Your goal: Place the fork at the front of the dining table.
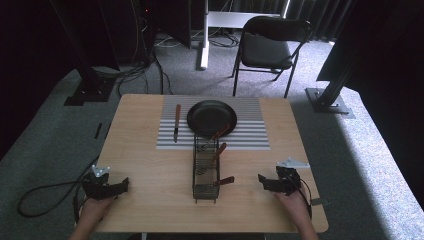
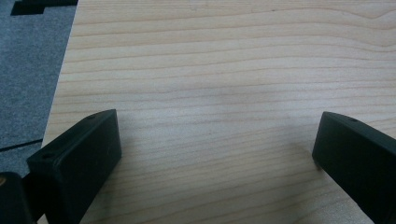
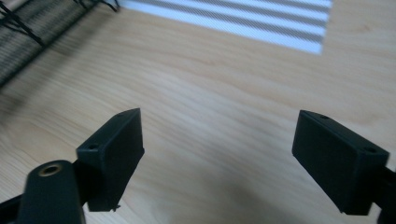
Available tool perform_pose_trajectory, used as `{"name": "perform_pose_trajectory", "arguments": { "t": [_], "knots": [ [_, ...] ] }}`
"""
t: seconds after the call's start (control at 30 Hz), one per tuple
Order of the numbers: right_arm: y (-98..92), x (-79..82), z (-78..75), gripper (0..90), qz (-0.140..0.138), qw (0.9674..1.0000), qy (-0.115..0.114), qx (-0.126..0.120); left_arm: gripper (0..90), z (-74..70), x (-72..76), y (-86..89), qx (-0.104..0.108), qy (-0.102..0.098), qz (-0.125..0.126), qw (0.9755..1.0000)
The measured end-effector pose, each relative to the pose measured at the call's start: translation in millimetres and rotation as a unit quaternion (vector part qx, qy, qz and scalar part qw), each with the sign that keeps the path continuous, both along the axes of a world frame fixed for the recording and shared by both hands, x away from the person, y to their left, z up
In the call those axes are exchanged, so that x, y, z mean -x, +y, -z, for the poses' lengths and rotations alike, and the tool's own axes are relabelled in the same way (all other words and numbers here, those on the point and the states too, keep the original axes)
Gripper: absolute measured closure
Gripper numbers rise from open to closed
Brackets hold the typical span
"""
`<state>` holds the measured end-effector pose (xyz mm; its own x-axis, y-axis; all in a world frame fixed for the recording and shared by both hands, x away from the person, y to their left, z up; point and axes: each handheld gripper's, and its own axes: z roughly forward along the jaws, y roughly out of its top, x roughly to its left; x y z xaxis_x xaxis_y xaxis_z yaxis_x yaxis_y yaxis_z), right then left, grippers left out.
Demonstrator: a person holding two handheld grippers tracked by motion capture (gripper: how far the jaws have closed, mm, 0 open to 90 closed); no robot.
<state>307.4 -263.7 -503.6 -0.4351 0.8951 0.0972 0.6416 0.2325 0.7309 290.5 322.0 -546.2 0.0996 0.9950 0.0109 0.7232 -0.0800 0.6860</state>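
1 wire basket (image 1: 205,172), 1 black pan (image 1: 211,117), 1 striped mat (image 1: 250,132), approx. 4 wood-handled utensils (image 1: 176,122), 1 chair (image 1: 267,47).

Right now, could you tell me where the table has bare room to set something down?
Bare wood lies between the left gripper and the wire basket, and between the basket and the right gripper. The far corners beside the striped mat are free too. The middle is crowded: black plate, knife, basket with utensils.

A pan (image 1: 211,117) sits on the mat (image 1: 250,135); a knife (image 1: 177,122) lies left; a wire basket (image 1: 205,170) stands before it, apparently holding utensils.
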Motion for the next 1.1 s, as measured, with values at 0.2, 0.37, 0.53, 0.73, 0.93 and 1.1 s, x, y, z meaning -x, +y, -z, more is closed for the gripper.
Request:
{"name": "perform_pose_trajectory", "arguments": {
  "t": [0.2, 0.37, 0.53, 0.73, 0.93, 1.1],
  "knots": [
    [16.9, -13.0, -11.5, 17.4, -0.021, 0.9994, -0.009, -0.026, 1.0, 0.0, 0.0, 0.0, 0.0, 0.0, 0.0, 1.0],
    [30.3, -23.8, -22.8, 17.4, -0.032, 0.9986, -0.018, -0.039, 1.0, 0.0, 0.0, 0.0, 0.0, 0.0, 0.0, 1.0],
    [43.6, -34.6, -35.3, 17.5, -0.045, 0.9976, -0.03, -0.042, 1.0, 0.0, 0.0, 0.0, 0.0, 0.0, 0.0, 1.0],
    [56.1, -47.8, -51.7, 18.1, -0.063, 0.996, -0.041, -0.05, 1.0, 0.0, 0.0, 0.0, 0.0, 0.0, 0.0, 1.0],
    [70.7, -61.7, -66.2, 20.9, -0.079, 0.994, -0.049, -0.057, 1.0, 0.0, 0.0, 0.0, 0.0, 0.0, 0.0, 1.0],
    [81.8, -70.4, -72.8, 22.0, -0.088, 0.9926, -0.053, -0.064, 1.0, 0.0, 0.0, 0.0, 0.0, 0.0, 0.0, 1.0]
  ]
}}
